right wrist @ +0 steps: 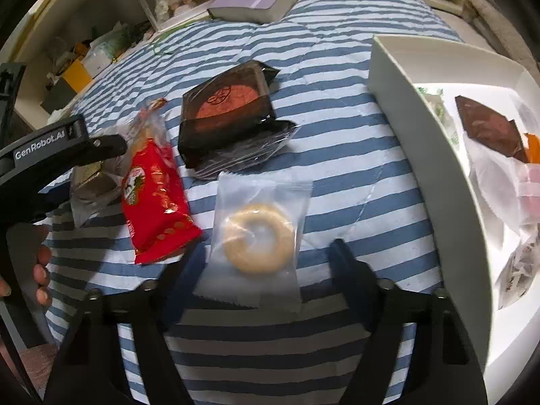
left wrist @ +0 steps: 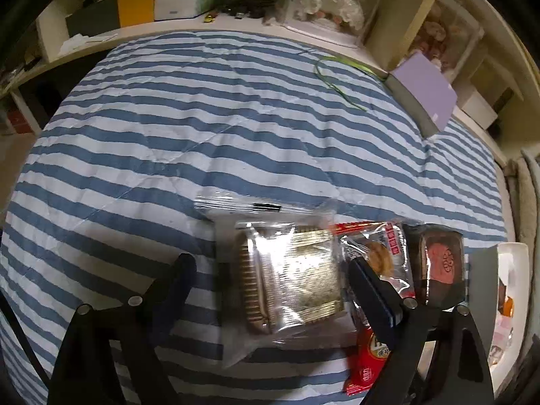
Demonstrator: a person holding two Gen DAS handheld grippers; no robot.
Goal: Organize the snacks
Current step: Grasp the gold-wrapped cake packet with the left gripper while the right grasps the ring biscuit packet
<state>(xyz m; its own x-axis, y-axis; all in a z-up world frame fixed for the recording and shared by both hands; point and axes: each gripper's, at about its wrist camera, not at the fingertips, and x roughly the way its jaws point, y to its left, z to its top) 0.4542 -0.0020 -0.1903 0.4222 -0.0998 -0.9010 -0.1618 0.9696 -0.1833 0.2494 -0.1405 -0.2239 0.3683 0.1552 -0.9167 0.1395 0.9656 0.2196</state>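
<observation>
Left tongs [left wrist: 273,271] spread over pastry pack [left wrist: 290,280] | right tongs [right wrist: 270,256] spread around cookie pack [right wrist: 258,236] | advice: centre pads, pinch wrapper gently, avoid crushing.

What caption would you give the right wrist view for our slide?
Right gripper open over a bagged ring cookie on the striped cloth, white box alongside.

In the left wrist view the right finger [left wrist: 371,290] covers part of the red packet [left wrist: 366,368], and the white box [left wrist: 513,253] is cut off by the right edge. In the right wrist view the gold-wrapped snack [right wrist: 91,182] lies half hidden behind the other gripper's arm [right wrist: 57,148], near left. The ring biscuit [right wrist: 258,238] has a blurred near edge, and the far wrappers inside the box [right wrist: 422,155] are perhaps too washed out to tell apart.
</observation>
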